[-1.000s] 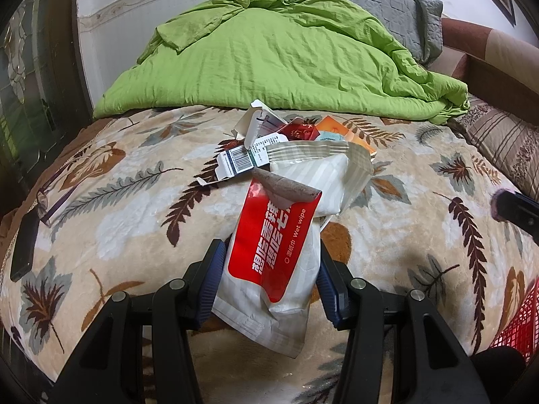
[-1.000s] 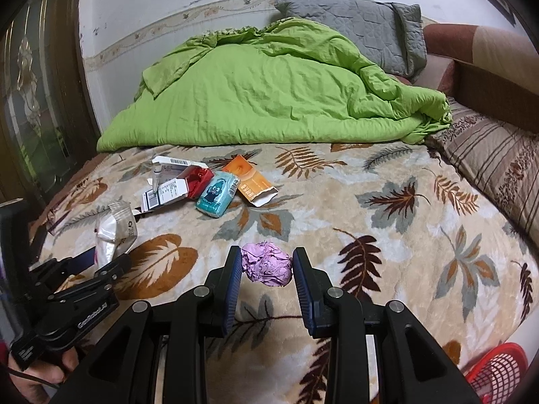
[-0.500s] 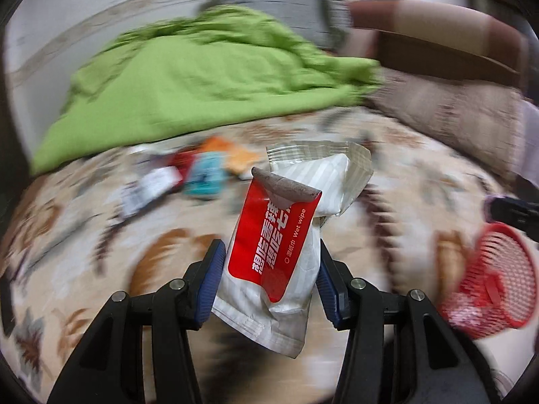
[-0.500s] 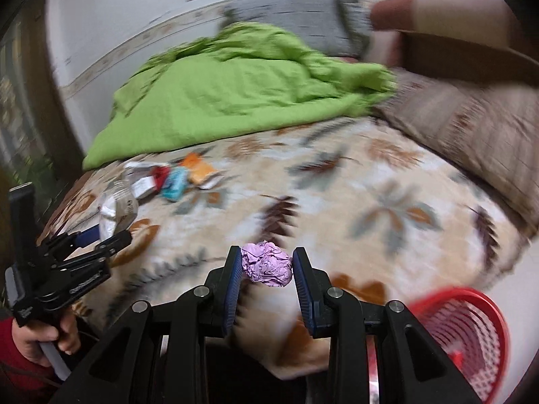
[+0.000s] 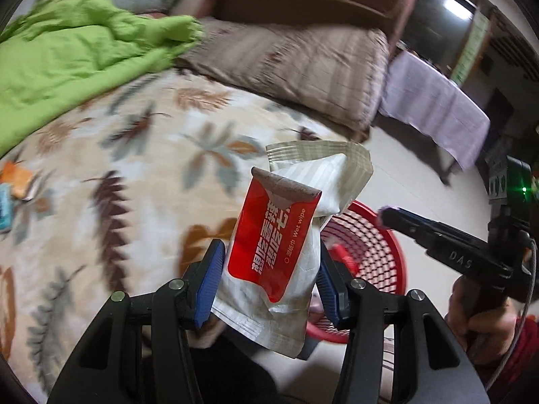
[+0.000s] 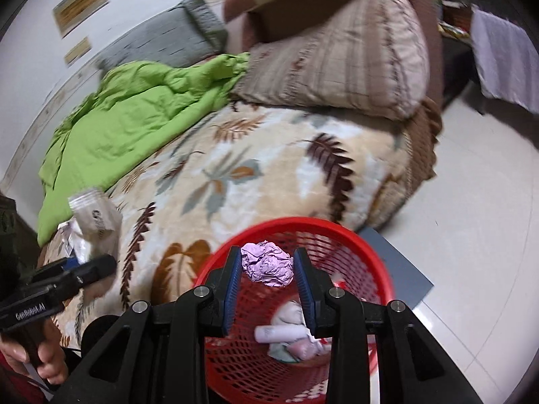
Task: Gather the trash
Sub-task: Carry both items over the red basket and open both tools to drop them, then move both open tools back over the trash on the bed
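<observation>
Trash rides in both grips: a crumpled purple paper ball [image 6: 267, 264] is clamped in the right hand-held gripper [image 6: 267, 277], directly above the red mesh basket [image 6: 374, 269] for a clean drop. Left hand-held gripper [image 5: 267, 281] pinches a wet-wipe packet [image 5: 274, 245], with the basket just ahead beside the bed [image 5: 141, 155].

I read "Wet wipe" beside white Chinese characters on the red label of the wipe pack [image 5: 273, 245]; "DAS" on the right hand-held gripper [image 5: 387, 217]; "GenRobot.AI" on the left hand-held gripper [image 6: 97, 269]; the wall signs [image 6: 81, 1] are too blurred for me
</observation>
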A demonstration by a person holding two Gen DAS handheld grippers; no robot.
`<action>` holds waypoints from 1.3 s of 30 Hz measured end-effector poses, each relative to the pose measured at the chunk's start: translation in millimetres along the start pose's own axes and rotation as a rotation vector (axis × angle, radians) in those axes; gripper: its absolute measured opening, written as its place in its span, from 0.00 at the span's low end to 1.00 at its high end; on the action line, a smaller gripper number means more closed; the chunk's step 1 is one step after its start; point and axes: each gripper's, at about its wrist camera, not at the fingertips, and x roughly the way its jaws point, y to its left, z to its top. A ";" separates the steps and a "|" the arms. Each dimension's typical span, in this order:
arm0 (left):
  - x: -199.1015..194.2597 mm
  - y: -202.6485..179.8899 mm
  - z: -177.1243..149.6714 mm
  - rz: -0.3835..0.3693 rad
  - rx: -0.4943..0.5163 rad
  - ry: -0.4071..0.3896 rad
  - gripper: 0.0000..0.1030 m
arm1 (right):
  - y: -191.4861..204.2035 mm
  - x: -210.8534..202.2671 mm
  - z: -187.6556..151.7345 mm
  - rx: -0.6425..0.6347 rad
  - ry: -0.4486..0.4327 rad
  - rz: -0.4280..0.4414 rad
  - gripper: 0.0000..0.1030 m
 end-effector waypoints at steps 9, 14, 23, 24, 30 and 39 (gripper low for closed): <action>23.1 -34.3 8.5 -0.056 0.032 0.049 0.61 | -23.1 -4.9 -0.3 0.049 -0.009 -0.026 0.54; 12.2 -20.0 7.2 -0.030 0.003 0.028 0.61 | -15.4 -3.2 2.6 0.048 -0.009 0.002 0.54; -32.2 37.3 1.6 0.097 -0.055 -0.056 0.61 | 65.5 25.6 7.4 -0.089 0.020 0.136 0.54; -41.0 51.3 -1.0 0.119 -0.075 -0.069 0.61 | 79.4 31.3 7.8 -0.111 0.030 0.159 0.54; -83.9 132.6 -22.2 0.262 -0.192 -0.127 0.62 | 160.8 56.4 5.6 -0.250 0.067 0.276 0.54; -127.4 283.7 -73.6 0.600 -0.279 -0.113 0.62 | 236.9 83.8 -0.4 -0.389 0.117 0.355 0.54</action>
